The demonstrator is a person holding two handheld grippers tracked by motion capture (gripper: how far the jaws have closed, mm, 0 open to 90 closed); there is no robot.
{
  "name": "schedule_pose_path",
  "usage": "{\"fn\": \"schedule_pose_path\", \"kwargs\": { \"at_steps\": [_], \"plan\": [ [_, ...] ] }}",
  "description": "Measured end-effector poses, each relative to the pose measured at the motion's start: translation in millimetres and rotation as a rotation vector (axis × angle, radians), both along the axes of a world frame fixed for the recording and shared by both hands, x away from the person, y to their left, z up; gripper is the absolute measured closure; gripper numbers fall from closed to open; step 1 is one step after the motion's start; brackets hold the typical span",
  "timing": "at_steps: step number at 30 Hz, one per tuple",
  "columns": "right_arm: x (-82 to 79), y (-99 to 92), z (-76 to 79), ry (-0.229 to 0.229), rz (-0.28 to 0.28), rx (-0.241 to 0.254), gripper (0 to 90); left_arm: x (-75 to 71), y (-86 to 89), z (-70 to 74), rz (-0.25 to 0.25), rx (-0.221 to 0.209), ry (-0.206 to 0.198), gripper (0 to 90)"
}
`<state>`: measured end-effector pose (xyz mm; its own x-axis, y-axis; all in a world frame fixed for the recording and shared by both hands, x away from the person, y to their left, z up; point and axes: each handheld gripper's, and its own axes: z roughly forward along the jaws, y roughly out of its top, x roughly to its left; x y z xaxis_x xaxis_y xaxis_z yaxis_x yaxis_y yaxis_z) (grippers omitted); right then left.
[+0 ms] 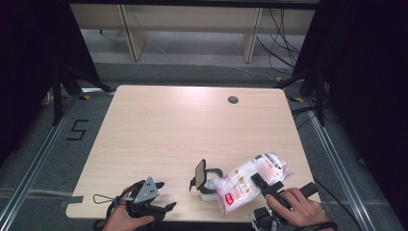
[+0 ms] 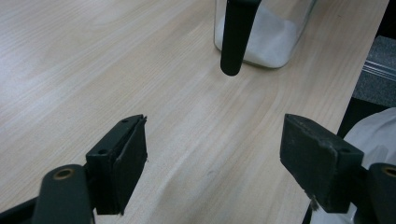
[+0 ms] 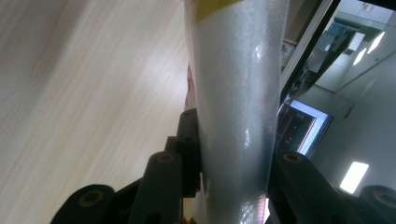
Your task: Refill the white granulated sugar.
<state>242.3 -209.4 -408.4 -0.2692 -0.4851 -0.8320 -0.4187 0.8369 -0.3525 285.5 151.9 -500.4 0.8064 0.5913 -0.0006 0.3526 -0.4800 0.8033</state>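
In the right gripper view, we see the bag (image 3: 236, 107) so close that its print is unreadable, and it hides the inner faces of the jaws. In the left gripper view, the jar (image 2: 266, 32) is cut off by the top edge. In the high view, the picture's lower edge crops the right gripper (image 1: 264, 185) and both forearms.

a white bag (image 1: 249, 180) with red print, a clear jar (image 1: 210, 185) with a black lid (image 1: 199, 174), a pale woodgrain table (image 1: 183, 125).
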Motion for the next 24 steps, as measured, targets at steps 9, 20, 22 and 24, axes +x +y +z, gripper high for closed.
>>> {"fn": "schedule_pose_path", "kwargs": {
  "at_steps": [9, 20, 22, 24],
  "plan": [
    [0.5, -0.2, 0.3, 0.014, -0.018, -0.012, 72.9, -0.2, -0.1, 0.0, -0.002, 0.001, 0.004, 22.7],
    [4.1, -2.1, 0.2, 0.019, -0.005, 0.007, 73.2, 0.7, 0.0, -0.1, -0.013, 0.002, -0.010, 22.7],
    [4.8, -3.2, -0.4, 0.019, -0.007, 0.011, 73.2, 1.3, 0.4, 0.0, -0.019, 0.006, -0.017, 22.7],
    [5.0, -3.4, -0.5, 0.020, -0.008, 0.012, 73.3, 1.0, 0.5, 0.4, -0.017, 0.011, -0.009, 22.7]
  ]
}}
